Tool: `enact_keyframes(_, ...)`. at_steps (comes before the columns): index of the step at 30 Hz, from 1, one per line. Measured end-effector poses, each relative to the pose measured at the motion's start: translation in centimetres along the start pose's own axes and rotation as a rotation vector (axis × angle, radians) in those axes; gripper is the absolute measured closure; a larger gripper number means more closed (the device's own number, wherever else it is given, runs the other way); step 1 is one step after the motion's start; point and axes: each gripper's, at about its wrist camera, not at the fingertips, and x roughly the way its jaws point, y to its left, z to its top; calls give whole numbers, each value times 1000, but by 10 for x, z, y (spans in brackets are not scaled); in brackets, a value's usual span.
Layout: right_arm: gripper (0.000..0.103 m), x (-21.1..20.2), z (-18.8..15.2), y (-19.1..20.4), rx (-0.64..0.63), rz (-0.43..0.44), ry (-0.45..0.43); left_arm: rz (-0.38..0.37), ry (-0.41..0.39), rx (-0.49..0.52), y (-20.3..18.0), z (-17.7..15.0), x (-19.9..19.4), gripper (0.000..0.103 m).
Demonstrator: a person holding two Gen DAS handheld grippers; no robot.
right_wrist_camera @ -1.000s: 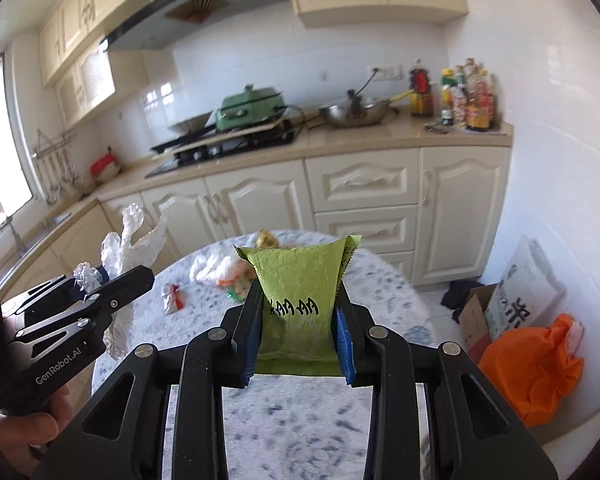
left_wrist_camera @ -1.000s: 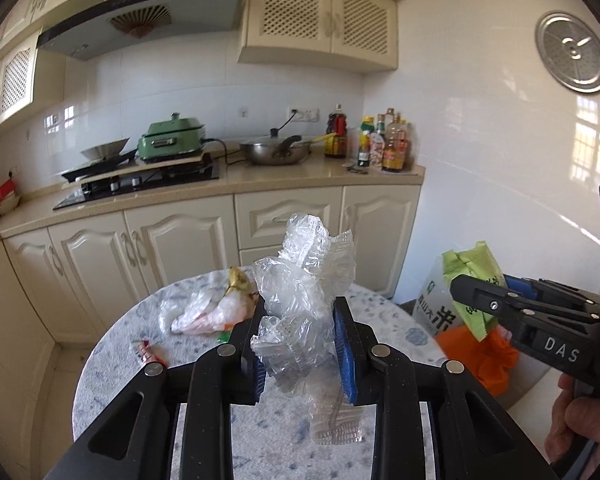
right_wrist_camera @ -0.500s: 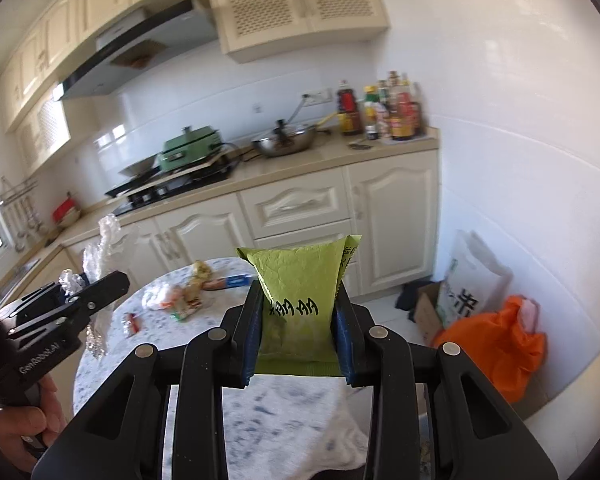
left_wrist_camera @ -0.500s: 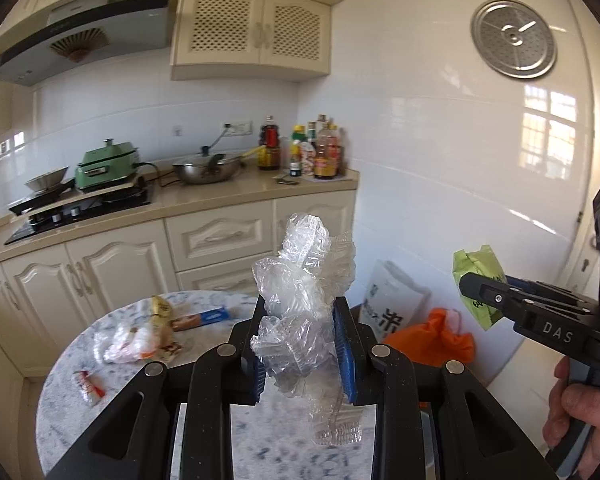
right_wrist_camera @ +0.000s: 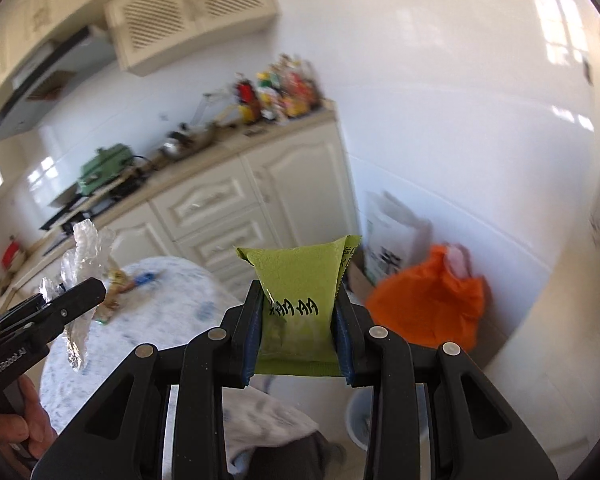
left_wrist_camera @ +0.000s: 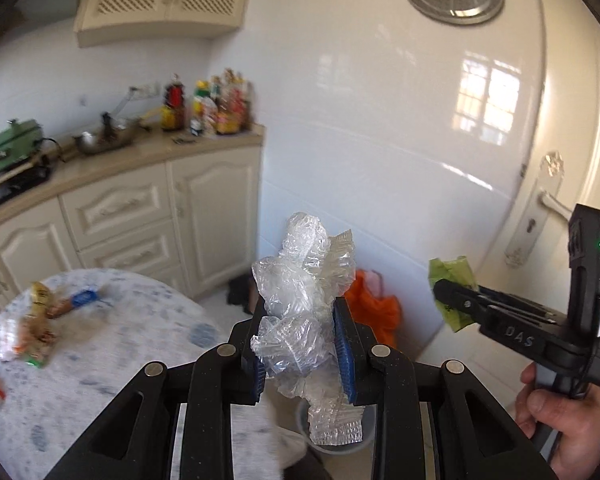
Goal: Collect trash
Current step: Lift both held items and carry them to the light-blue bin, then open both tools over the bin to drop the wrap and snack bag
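Observation:
My left gripper (left_wrist_camera: 300, 344) is shut on a crumpled clear plastic wrap (left_wrist_camera: 304, 284), held in the air past the table's edge; it also shows in the right wrist view (right_wrist_camera: 82, 248). My right gripper (right_wrist_camera: 298, 336) is shut on a green snack packet (right_wrist_camera: 298, 280), seen from the left wrist view as a green scrap (left_wrist_camera: 450, 276). A pale bin (left_wrist_camera: 332, 440) stands on the floor below both grippers; it also shows in the right wrist view (right_wrist_camera: 358, 416). More wrappers (left_wrist_camera: 40, 320) lie on the round marbled table (left_wrist_camera: 112, 360).
An orange bag (right_wrist_camera: 428, 304) and a white printed bag (right_wrist_camera: 392, 236) stand on the floor by the white wall. Cream kitchen cabinets (left_wrist_camera: 140, 216) with bottles and cookware line the back. A door with a lever handle (left_wrist_camera: 548, 208) is at the right.
Both grippers have swung right, away from the table and toward the wall and floor, each still holding its trash. The bin has come into view below them.

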Motion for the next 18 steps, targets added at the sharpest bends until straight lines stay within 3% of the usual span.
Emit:
enact_keyframes(9, 71, 65, -46, -87, 179, -75, 172, -116, 277, 51, -41, -11, 139, 78)
enact_keyframes(18, 71, 121, -78, -139, 302, -97, 288, -143, 457, 67, -57, -10, 252, 76)
